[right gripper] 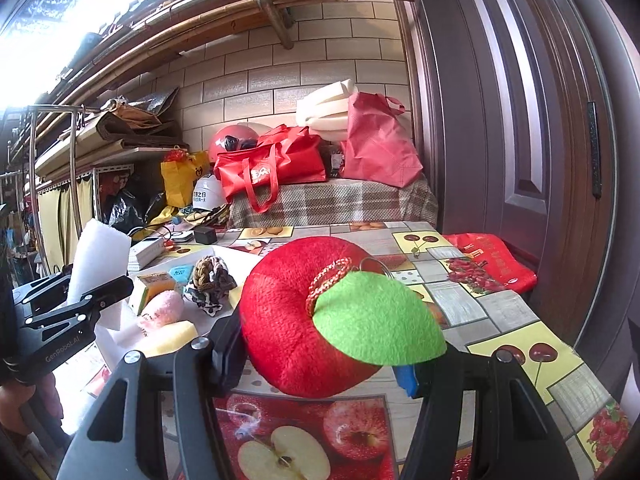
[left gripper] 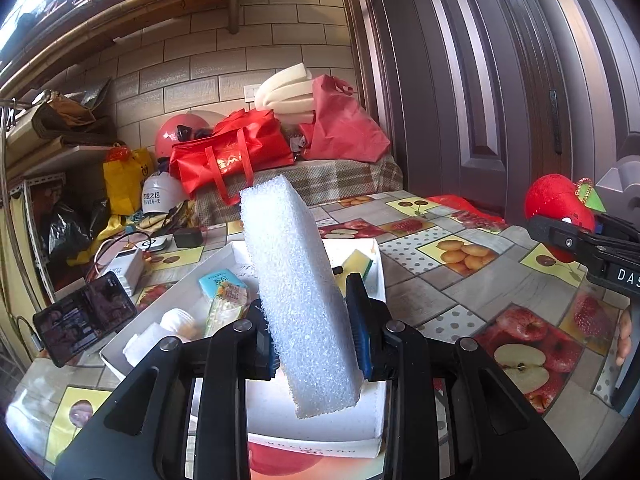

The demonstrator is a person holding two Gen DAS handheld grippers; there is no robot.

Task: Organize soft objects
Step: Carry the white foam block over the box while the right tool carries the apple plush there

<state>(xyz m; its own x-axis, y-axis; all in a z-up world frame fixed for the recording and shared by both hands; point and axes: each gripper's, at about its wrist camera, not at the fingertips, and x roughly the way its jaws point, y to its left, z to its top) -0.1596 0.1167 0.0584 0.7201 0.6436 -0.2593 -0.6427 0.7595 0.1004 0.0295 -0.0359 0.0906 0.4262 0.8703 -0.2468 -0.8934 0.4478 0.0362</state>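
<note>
The white foam block [left gripper: 302,292] is a long rectangular slab, clamped across its lower half by the left gripper [left gripper: 314,338]. Its long axis runs up and away from the camera, leaning toward the left, with the near end hanging low over the white box [left gripper: 376,436]. The left gripper's jaws are closed partway, pressing both broad sides of the foam, and it is held above the box. In the right wrist view the same gripper [right gripper: 86,300] shows at the left edge with the foam [right gripper: 100,260] standing out of it.

The right gripper [right gripper: 324,344] is shut on the red plush apple [right gripper: 288,328], whose green felt leaf [right gripper: 376,320] faces the camera; it is held above the fruit-patterned worktop [right gripper: 500,304], to the right of the box.

Inside the box lie a tissue pack [left gripper: 226,288], a yellow-green sponge [left gripper: 358,264], a pink plush piece [right gripper: 160,310] and a patterned scrunchie [right gripper: 210,280].
</note>
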